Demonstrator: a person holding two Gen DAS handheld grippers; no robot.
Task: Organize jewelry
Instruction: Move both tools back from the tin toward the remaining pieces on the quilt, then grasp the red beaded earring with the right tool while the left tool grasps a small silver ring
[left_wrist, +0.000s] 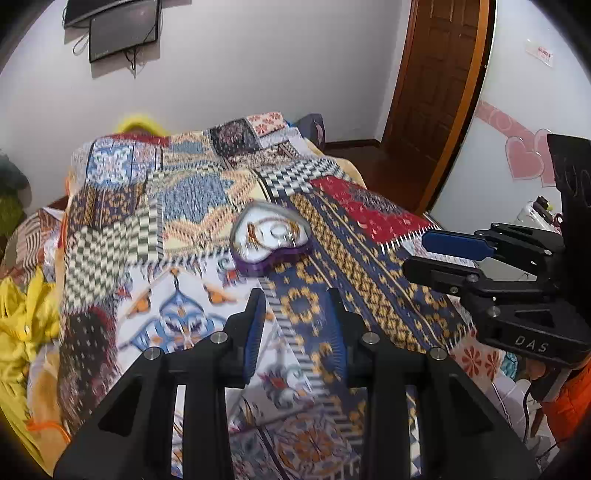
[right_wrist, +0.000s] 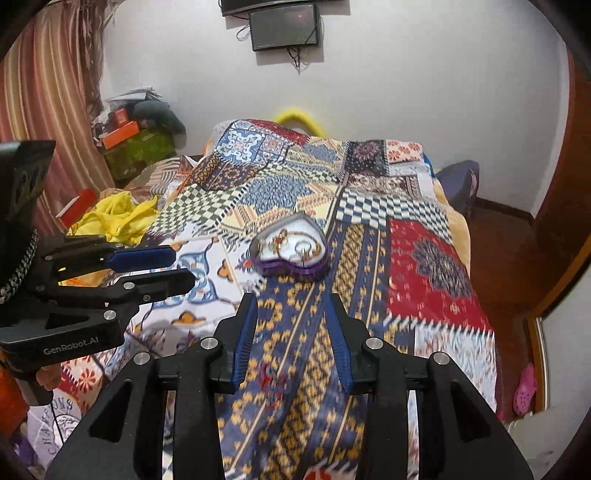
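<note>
The left gripper (left_wrist: 297, 295) and right gripper (right_wrist: 291, 301) both point downward at an angle over the bed (right_wrist: 436, 258), side by side and apart. Each pair of jaws stands partly open with nothing between the blue ribbed pads. The heart-shaped jewelry box (left_wrist: 271, 238), purple-based with a clear domed lid, rests on the patchwork quilt (left_wrist: 177, 199) ahead of both grippers, touching neither. Gold-toned pieces show through the lid on a white lining.

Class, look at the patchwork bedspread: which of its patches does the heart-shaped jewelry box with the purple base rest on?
The heart-shaped jewelry box sits mainly at the far end of the navy patch with yellow motifs, not on the red patch to its right.
</note>
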